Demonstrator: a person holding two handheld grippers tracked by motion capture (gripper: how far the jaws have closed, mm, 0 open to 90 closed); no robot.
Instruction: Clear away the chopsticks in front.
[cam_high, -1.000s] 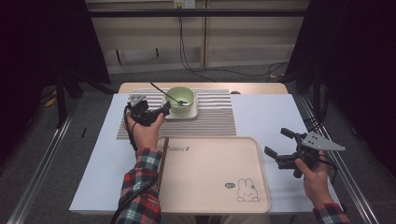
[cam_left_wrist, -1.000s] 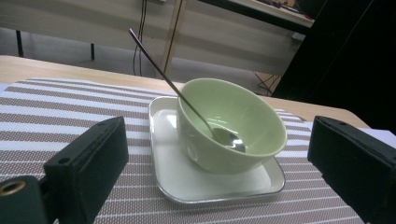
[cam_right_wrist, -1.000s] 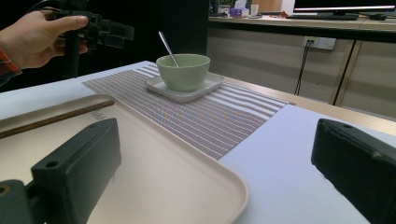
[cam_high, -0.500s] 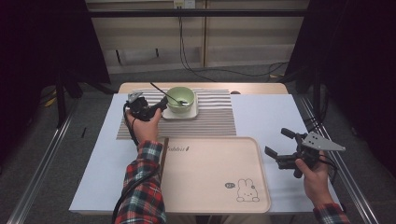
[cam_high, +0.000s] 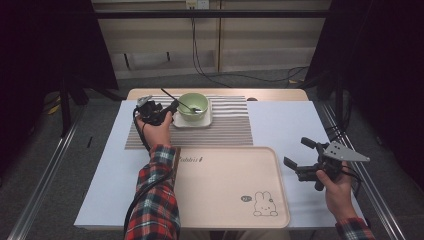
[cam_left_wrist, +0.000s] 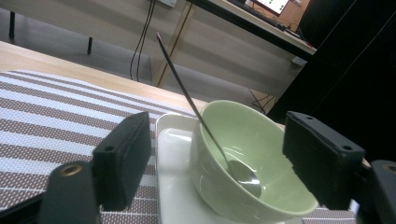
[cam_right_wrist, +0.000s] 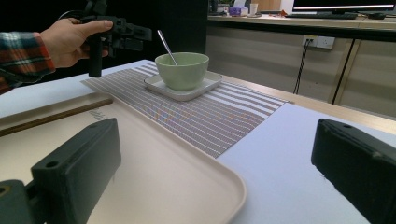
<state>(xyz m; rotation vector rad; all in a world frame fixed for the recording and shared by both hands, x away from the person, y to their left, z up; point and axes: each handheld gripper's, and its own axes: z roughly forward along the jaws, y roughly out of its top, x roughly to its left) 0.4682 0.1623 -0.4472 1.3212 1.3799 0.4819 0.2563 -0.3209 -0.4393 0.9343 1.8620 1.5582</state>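
- Since the earlier frames the left gripper (cam_high: 170, 108) has slid toward the green bowl (cam_high: 193, 105) and dropped a little; its jaws have just been narrowing, and in the left gripper view the bowl now sits between them, with the pads not pressing on it.
- Meanwhile the right gripper (cam_high: 297, 157) has kept its place at the table's right edge, jaws spread wide over bare tabletop, nothing between them.
- Underfoot is a white table (cam_high: 285, 120) with a strip of light wood along its far edge; a brown-and-white striped placemat (cam_high: 232, 125) lies across the far half.
- Nearer the person a large beige tray (cam_high: 225, 185) with a small rabbit drawing (cam_high: 263, 204) takes up the middle.
- Beyond the table are a grey floor, a pale low wall with black cables hanging down it, and dark curtains to either side; metal rails run along the floor left and right.
- Pale green and glossy, the bowl is round with a plain smooth wall, and stands upright on a small white square plate (cam_high: 200, 121) at the far middle of the placemat.
- Leaning in the bowl is a thin metal spoon (cam_left_wrist: 201, 123): its head rests on the bottom and its slim handle slants up over the rim toward the left gripper's side.
- Red plaid sleeves (cam_high: 155, 200) cover both forearms.
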